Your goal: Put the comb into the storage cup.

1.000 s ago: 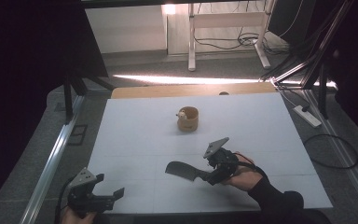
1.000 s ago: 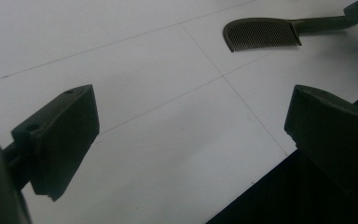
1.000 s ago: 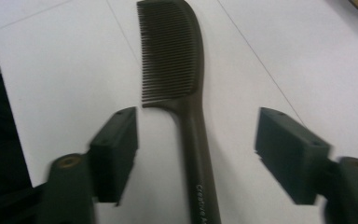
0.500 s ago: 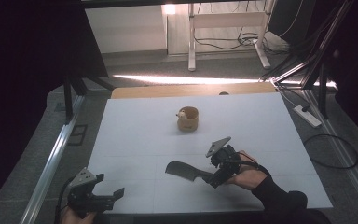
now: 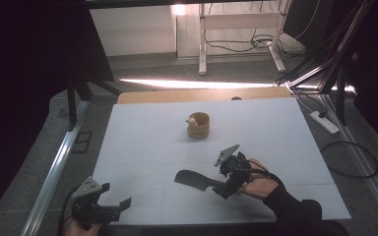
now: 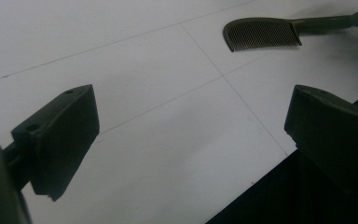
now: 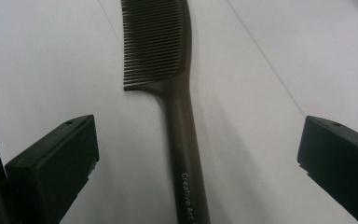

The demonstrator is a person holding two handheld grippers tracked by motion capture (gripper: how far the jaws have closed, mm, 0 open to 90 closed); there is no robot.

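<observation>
At about seven o'clock on the white desk [image 5: 142, 142], near its front edge, the left claw [image 5: 115, 207] is resting in the person's left hand [image 5: 81, 227], its jaws spread wide with nothing between them. In the left gripper view, the same claw [image 6: 186, 140] is looking across bare desk surface, with the dark comb [image 6: 265, 33] lying at about one o'clock, well apart from it.

Moving toward the middle of the high view, the comb [image 5: 192, 179] is lying flat on the desk at about six o'clock, its toothed head pointing left and its handle running right toward the right claw [image 5: 222, 188]. At about twelve o'clock from the comb, well apart from it, a small tan cup [image 5: 199, 125] is standing upright near the desk's centre with a small pale object [image 5: 192, 119] at its rim.

At about five o'clock, the right claw is sitting in the person's right hand [image 5: 258, 182], and its jaws have just been opening. In the right gripper view, the right claw [image 7: 186, 158] is released: both jaws are standing wide, and the comb's handle [image 7: 186, 158] is lying between them, apart from either pad. The comb's teeth [image 7: 151, 42] are pointing toward nine o'clock in that view, and white lettering is showing on the handle.
</observation>
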